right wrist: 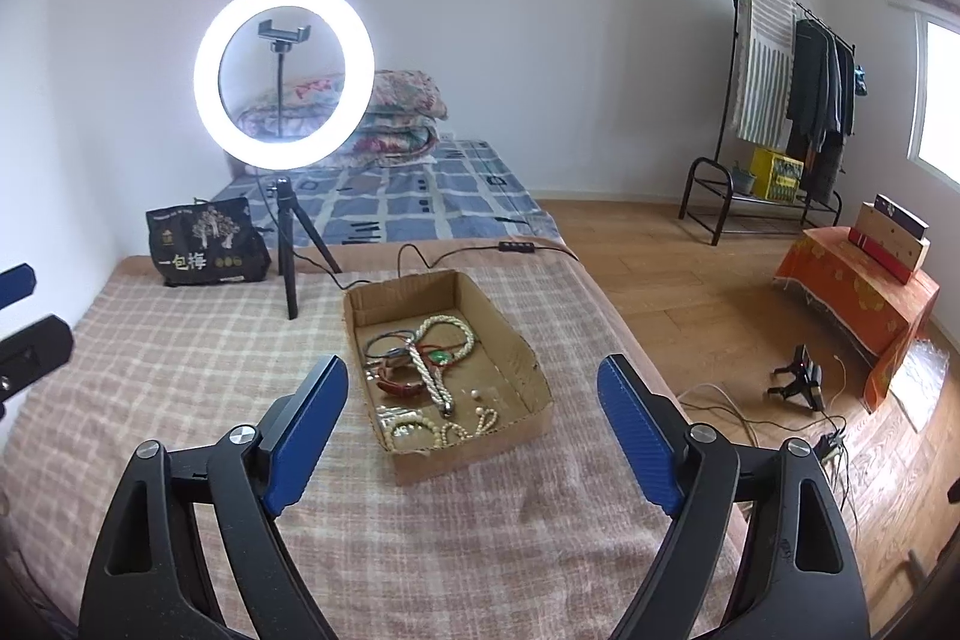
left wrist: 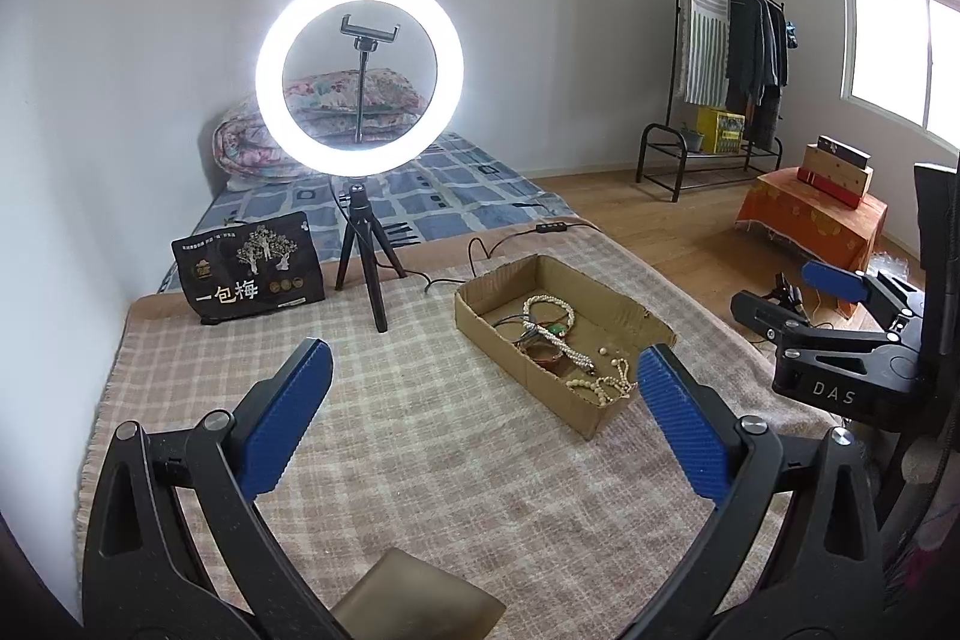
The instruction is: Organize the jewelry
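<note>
We face a checked woven blanket over a table, wood floor to its right; a shallow cardboard tray holds the beaded jewelry; a ring light stands behind; our left gripper and right gripper gape wide, holding nothing.

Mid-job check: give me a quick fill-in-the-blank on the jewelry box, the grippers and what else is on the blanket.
1. The pearl necklace and the bracelets lie inside a shallow ____ box.
2. Both the left gripper and the right gripper are ____ and hold nothing.
3. The ring light behind the box stands on a small black ____.
4. The black snack bag stands to the ____ of the ring light.

Missing words: cardboard; open; tripod; left
</note>
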